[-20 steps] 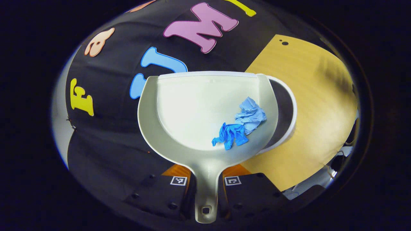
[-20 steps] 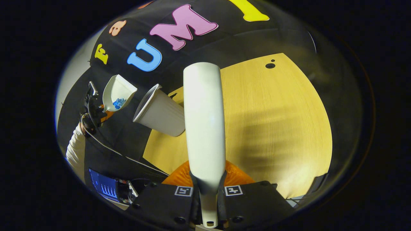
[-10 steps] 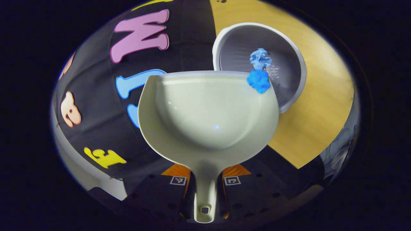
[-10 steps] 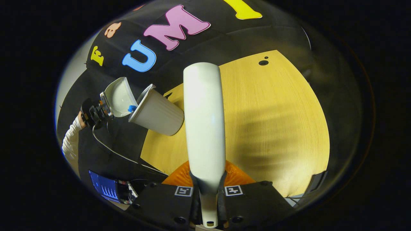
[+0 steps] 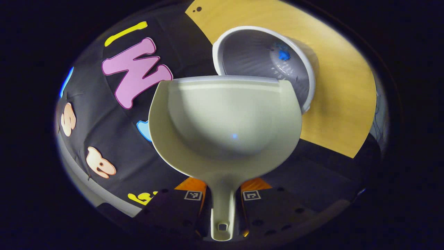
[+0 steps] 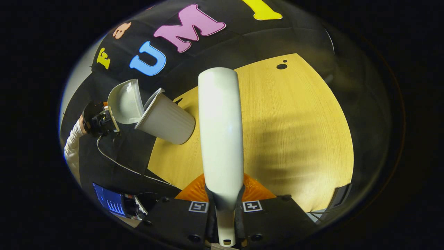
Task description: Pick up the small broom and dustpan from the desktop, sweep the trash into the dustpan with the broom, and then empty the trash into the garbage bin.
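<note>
Gripping the slim handle of a pale dustpan, the left gripper has both fingers pressed against the handle's sides at the bottom of the left gripper view. The pan's scoop is bare inside and tipped forward, its straight front lip reaching over the rim of a white ribbed garbage bin. Down inside that bin lie small blue scraps of trash, near its bottom. The bin stands on a light wooden desktop, close to the edge that meets the black cloth wall.

Seen from the right gripper view, the right gripper is closed tight on the narrow neck of a small broom, both fingers pinching it. The broom's smooth white back runs straight up the middle of the view, and orange bristles fan out to either side just above the fingers. The broom is held above the desktop, well apart from the bin. Farther off on the left of this view, the dustpan is tilted with its lip touching or just at the mouth of the garbage bin. A hand in a white sleeve holds the left gripper behind the pan, and a cable trails down from it.
</note>
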Motion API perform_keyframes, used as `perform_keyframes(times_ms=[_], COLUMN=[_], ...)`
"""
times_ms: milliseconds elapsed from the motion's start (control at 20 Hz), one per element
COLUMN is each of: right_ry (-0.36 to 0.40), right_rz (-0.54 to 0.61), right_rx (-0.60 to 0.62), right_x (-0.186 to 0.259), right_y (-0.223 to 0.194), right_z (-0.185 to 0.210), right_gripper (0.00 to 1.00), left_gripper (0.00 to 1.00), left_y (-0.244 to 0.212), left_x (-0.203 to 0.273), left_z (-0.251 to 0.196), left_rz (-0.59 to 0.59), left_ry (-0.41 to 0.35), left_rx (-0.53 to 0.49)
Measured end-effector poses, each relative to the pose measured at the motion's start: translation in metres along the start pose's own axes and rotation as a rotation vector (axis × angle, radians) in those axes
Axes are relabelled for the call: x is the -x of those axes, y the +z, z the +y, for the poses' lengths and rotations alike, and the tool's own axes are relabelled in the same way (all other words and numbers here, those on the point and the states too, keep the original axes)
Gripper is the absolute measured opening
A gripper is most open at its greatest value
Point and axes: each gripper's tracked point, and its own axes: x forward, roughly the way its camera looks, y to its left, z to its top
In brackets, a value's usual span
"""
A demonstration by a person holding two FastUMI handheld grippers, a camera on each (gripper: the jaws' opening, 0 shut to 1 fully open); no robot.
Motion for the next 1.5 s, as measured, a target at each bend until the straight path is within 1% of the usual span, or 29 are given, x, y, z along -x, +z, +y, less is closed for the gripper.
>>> perform_keyframes(times_ms=[50, 100, 250, 350, 500, 600, 750, 900, 950, 1000, 1100, 1150, 1200, 1350, 1500], right_ry=[0.0, 0.0, -0.006, -0.004, -0.001, 0.002, -0.006, -0.017, -0.03, -0.049, -0.089, -0.113, -0.138, -0.205, -0.292], right_rz=[-0.001, -0.002, -0.006, -0.006, -0.008, -0.007, -0.008, -0.041, -0.049, -0.052, -0.044, -0.031, -0.011, 0.077, 0.163], right_rx=[0.002, 0.005, 0.024, 0.036, 0.057, 0.073, 0.109, 0.11, 0.104, 0.101, 0.102, 0.111, 0.127, 0.138, 0.088], right_x=[0.0, 0.0, -0.001, -0.001, 0.0, -0.001, 0.001, 0.002, 0.001, -0.001, -0.007, -0.013, -0.017, -0.035, -0.06], right_y=[0.001, 0.002, 0.005, 0.008, 0.013, 0.019, 0.033, 0.05, 0.054, 0.056, 0.054, 0.049, 0.043, 0.016, -0.012], right_z=[0.002, 0.003, 0.009, 0.015, 0.022, 0.026, 0.031, 0.036, 0.035, 0.032, 0.025, 0.02, 0.013, -0.008, -0.031], right_gripper=[0.22, 0.22, 0.21, 0.21, 0.22, 0.21, 0.22, 0.22, 0.22, 0.22, 0.21, 0.21, 0.21, 0.22, 0.22], left_gripper=[0.26, 0.26, 0.26, 0.26, 0.26, 0.26, 0.24, 0.26, 0.24, 0.26, 0.26, 0.26, 0.27, 0.27, 0.26], left_y=[0.003, 0.009, 0.037, 0.059, 0.092, 0.122, 0.171, 0.218, 0.234, 0.251, 0.288, 0.3, 0.313, 0.341, 0.374], left_x=[0.001, 0.005, 0.021, 0.038, 0.068, 0.1, 0.147, 0.192, 0.203, 0.214, 0.231, 0.242, 0.247, 0.242, 0.24], left_z=[-0.004, -0.007, -0.014, -0.012, -0.001, 0.009, 0.016, 0.007, -0.003, -0.018, -0.053, -0.073, -0.094, -0.156, -0.206], left_rz=[-0.005, -0.014, -0.067, -0.114, -0.216, -0.319, -0.432, -0.5, -0.506, -0.498, -0.452, -0.422, -0.394, -0.265, -0.144], left_ry=[-0.027, -0.06, -0.187, -0.249, -0.287, -0.307, -0.42, -0.545, -0.614, -0.7, -0.892, -0.974, -1.031, -1.121, -1.26], left_rx=[0.072, 0.17, 0.51, 0.711, 0.945, 1.11, 1.307, 1.411, 1.443, 1.484, 1.551, 1.547, 1.527, 1.448, 1.4])
